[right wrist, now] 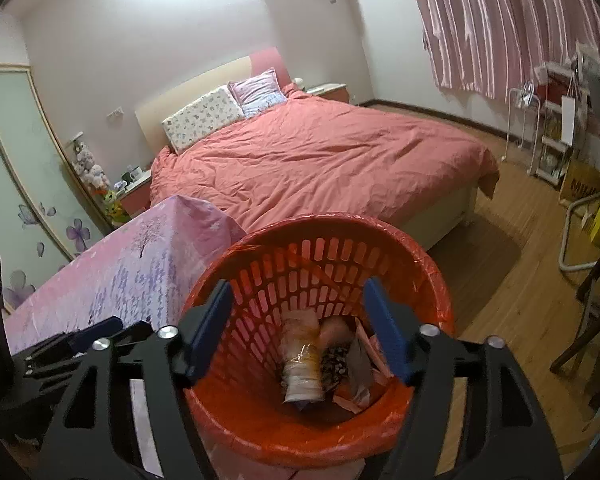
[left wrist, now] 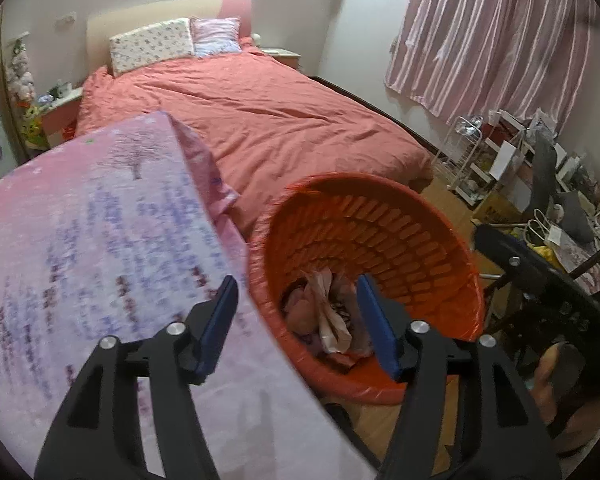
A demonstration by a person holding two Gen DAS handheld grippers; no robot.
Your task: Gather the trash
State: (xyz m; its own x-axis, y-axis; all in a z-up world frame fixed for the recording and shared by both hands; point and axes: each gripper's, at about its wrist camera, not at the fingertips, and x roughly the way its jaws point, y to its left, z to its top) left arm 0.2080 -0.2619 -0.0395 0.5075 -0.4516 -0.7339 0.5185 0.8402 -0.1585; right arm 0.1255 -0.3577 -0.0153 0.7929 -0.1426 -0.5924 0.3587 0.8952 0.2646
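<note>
An orange slotted wastebasket (right wrist: 320, 320) stands on the wooden floor (right wrist: 512, 280) just beside the corner of a table under a pink flowered cloth (right wrist: 140, 264), with a bed (right wrist: 320, 160) behind it. Crumpled wrappers and paper trash (right wrist: 324, 360) lie at its bottom. The left gripper (left wrist: 296, 312) and right gripper (right wrist: 296, 320) both hover over the basket's mouth, jaws spread apart, nothing between them

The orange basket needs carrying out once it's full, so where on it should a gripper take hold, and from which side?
Grip the rolled top rim of the orange basket, coming down from above with one finger inside and one outside. The basket stands upright and open-topped, too wide to span, and the liner folded over the rim may be slippery. The side away from the pink-covered table looks freest.
</note>
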